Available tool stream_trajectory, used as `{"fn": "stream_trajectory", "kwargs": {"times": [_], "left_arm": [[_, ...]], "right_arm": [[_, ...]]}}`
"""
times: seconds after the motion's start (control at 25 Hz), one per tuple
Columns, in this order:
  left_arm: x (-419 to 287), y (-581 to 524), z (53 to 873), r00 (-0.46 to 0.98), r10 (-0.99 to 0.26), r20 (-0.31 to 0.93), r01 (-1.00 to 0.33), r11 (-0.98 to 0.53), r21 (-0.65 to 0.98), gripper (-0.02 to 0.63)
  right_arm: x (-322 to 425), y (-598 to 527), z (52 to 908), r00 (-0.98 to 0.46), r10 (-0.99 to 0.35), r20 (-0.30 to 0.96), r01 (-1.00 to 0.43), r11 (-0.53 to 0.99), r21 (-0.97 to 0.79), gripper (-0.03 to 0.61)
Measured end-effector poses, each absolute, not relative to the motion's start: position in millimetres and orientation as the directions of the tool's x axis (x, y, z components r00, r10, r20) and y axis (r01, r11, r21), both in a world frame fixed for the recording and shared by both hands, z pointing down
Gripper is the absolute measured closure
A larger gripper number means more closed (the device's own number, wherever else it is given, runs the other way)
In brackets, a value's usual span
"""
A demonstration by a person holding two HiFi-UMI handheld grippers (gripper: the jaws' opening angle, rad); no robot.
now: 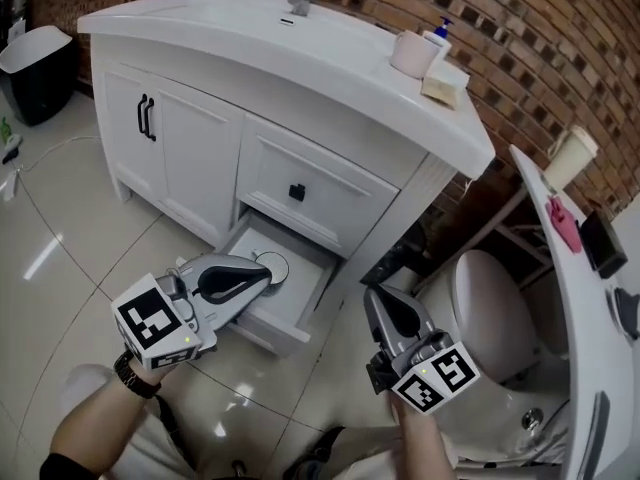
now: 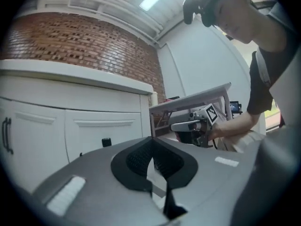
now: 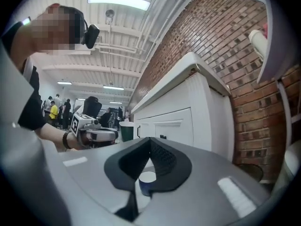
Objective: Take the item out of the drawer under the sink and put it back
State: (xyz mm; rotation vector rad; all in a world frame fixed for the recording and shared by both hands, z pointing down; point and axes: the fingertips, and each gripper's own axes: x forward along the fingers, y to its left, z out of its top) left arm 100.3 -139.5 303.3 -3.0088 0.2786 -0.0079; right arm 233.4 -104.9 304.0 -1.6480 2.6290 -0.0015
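Note:
The white vanity [image 1: 330,78] has its bottom drawer [image 1: 290,313] pulled open. A round white item [image 1: 275,264] lies inside near the back. My left gripper [image 1: 262,276] hangs over the open drawer with its tip beside that item; in the left gripper view its jaws [image 2: 153,145] meet, shut, with nothing held. My right gripper [image 1: 383,298] is over the floor to the right of the drawer, shut and empty [image 3: 150,139]. Through the gap under its jaws shows a small round thing [image 3: 146,181], blue with a white top; I cannot tell where it stands.
A toilet [image 1: 490,313] stands right of the vanity, with a narrow white shelf [image 1: 580,298] carrying a paper cup [image 1: 570,156]. A pink cup [image 1: 415,53] and a soap bottle [image 1: 440,36] sit on the counter. A black bin [image 1: 35,68] is at far left.

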Motion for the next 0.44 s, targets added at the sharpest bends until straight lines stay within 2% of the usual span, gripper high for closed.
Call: {"fn": "stream_trajectory", "kwargs": {"times": [0.12,0.28,0.44], "left_arm": [[98,-138,325,0.979,-0.198,0.056,-0.189,-0.973,-0.131,0.6],[94,-150,316,0.975,-0.223,0.017,-0.22,-0.97,-0.105,0.6],[95,-163,321,0.968,-0.247,0.042,-0.242,-0.965,-0.099,0.6]], "right_arm": [[227,-104,314,-0.436,-0.9,0.019,-0.899,0.436,0.044,0.575],[212,-114,318,-0.468,-0.883,0.029,-0.882,0.469,0.046,0.576],[203,-123,325,-0.466,-0.883,0.052,-0.881,0.469,0.068,0.575]]}}
